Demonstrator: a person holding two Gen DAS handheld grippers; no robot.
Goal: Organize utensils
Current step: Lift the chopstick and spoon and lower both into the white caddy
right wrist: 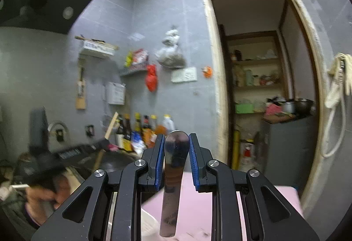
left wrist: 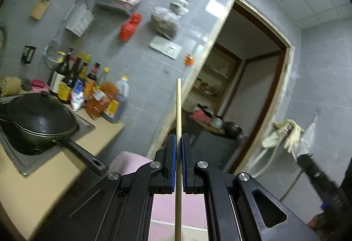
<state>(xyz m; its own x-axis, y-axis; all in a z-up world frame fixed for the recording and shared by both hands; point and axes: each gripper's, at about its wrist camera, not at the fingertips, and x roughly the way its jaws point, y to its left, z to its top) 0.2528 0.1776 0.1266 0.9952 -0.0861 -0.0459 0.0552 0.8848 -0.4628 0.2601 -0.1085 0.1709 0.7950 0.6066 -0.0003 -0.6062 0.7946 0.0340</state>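
Observation:
My left gripper (left wrist: pixel 178 137) is shut on a pale wooden chopstick (left wrist: pixel 178 109), which runs straight up between the blue pads and sticks out well past the fingertips. My right gripper (right wrist: pixel 177 137) is shut on a flat shiny metal utensil handle (right wrist: pixel 173 175); its rounded end reaches the fingertips and the other end is out of view below. Both grippers are held level in the air, facing the grey tiled wall. In the right wrist view the left gripper (right wrist: pixel 66 153) shows blurred at the lower left with the chopstick (right wrist: pixel 111 125) and a person's hand (right wrist: pixel 44 192).
A black lidded wok (left wrist: pixel 39 122) sits on the stove at the left, its handle pointing my way. Several sauce bottles (left wrist: pixel 88 87) stand behind it on the beige counter (left wrist: pixel 44 186). A doorway (right wrist: pixel 259 87) opens to pantry shelves. Pink cloth (right wrist: pixel 193 197) lies below.

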